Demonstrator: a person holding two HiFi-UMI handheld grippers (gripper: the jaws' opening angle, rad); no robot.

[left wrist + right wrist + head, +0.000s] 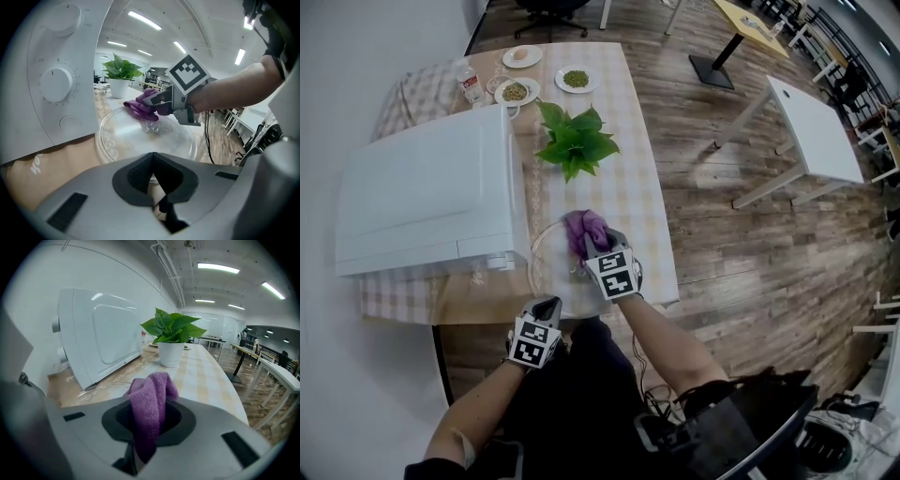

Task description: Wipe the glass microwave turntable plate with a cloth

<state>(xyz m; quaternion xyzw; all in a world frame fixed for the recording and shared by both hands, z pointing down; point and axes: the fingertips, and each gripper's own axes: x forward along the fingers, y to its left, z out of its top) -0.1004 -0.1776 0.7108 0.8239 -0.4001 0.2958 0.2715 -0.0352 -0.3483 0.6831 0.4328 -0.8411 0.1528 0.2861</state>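
Observation:
The glass turntable plate (546, 272) lies on the table's near end, beside the white microwave (427, 192). My right gripper (588, 251) is shut on a bunched purple cloth (586, 229) and presses it onto the plate's far right part. In the right gripper view the cloth (151, 397) sticks up out of the shut jaws (146, 427). My left gripper (547, 309) is at the plate's near rim. In the left gripper view its jaws (153, 180) are closed on that rim, with the plate (140, 136), the cloth (138, 105) and the right gripper (161, 101) beyond.
A potted green plant (575, 141) stands just past the plate. Small plates of food (577, 80) (517, 92) and a bottle (471, 86) sit at the table's far end. The table edge (670, 272) runs close to the right of the plate. White tables (811, 127) stand on the wooden floor.

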